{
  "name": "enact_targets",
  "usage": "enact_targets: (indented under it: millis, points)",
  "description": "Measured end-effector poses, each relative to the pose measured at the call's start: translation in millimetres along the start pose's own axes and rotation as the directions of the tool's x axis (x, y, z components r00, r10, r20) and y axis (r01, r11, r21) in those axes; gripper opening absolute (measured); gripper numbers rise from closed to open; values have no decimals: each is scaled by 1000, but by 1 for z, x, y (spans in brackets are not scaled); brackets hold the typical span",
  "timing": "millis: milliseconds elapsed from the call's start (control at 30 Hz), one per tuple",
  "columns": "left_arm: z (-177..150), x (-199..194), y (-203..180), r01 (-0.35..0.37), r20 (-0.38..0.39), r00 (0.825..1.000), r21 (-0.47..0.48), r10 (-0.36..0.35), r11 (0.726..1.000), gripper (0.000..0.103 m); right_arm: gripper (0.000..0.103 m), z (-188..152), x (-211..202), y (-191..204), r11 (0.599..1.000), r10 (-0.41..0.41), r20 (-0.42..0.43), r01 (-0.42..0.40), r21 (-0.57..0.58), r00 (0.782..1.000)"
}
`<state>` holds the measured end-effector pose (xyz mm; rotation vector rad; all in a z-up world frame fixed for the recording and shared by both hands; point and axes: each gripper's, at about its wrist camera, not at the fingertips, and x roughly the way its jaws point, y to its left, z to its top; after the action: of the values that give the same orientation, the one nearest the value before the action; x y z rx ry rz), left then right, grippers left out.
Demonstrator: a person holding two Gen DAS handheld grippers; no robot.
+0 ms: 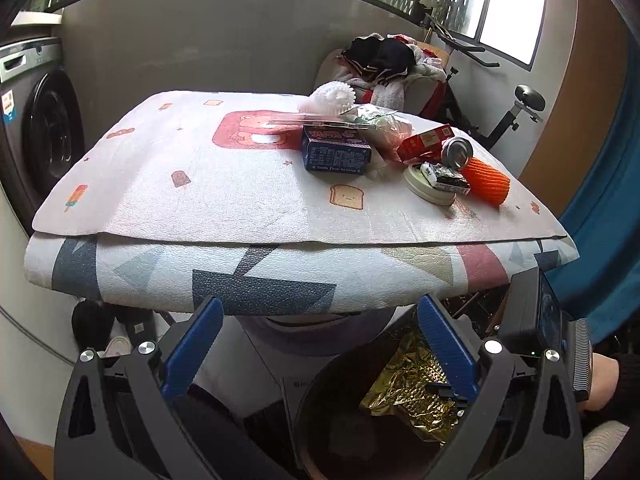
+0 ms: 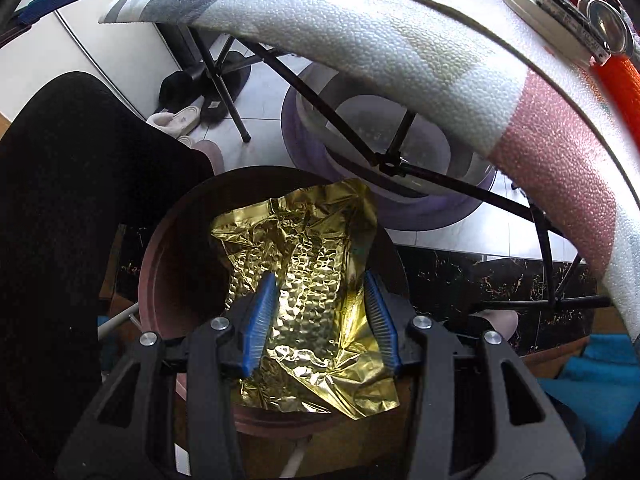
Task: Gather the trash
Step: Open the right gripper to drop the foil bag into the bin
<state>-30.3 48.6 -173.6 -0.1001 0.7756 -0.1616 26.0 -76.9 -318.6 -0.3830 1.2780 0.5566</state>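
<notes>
Gold, crinkled foil is what your right gripper (image 2: 320, 312) has between its two blue fingers (image 2: 256, 320): one gold foil wrapper (image 2: 304, 272), hanging over the mouth of the one round dark-brown bin (image 2: 160, 280) under the table. The jaws stand partly apart with the sheet bunched between them, but you cannot tell whether the pads actually pinch it. Your left gripper (image 1: 320, 344) holds its two fingers spread wide and empty, just short of the table's near edge. On the one padded white tablecloth with cartoon prints (image 1: 200, 184) the trash sits in a cluster at the far right: one blue carton (image 1: 336, 152), one red box (image 1: 426, 142), one silver can (image 1: 458, 154), one orange foam net sleeve (image 1: 488, 180), one white round lid (image 1: 430, 190) and one white foam net (image 1: 332, 98).
</notes>
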Motion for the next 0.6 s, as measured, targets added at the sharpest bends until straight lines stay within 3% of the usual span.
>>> enact_targets:
  millis: [300, 367, 433, 600]
  points:
    - [0, 1, 1, -1, -2, 1000, -2, 1, 1000, 95, 51, 0, 6, -1, 1000, -10, -26, 11, 6, 1000]
    - [0, 1, 1, 0, -2, 1000, -2, 0, 1000, 95, 58, 1, 6, -1, 1000, -14, -28, 14, 11, 1000]
    - [0, 0, 2, -1, -2, 1000, -3, 1, 1000, 95, 76, 0, 4, -1, 1000, -16, -19, 16, 15, 1000]
    - [-1, 1, 3, -4, -4, 1000, -10, 4, 1000, 95, 95, 0, -12, -3, 1000, -10, 63, 9, 16, 998]
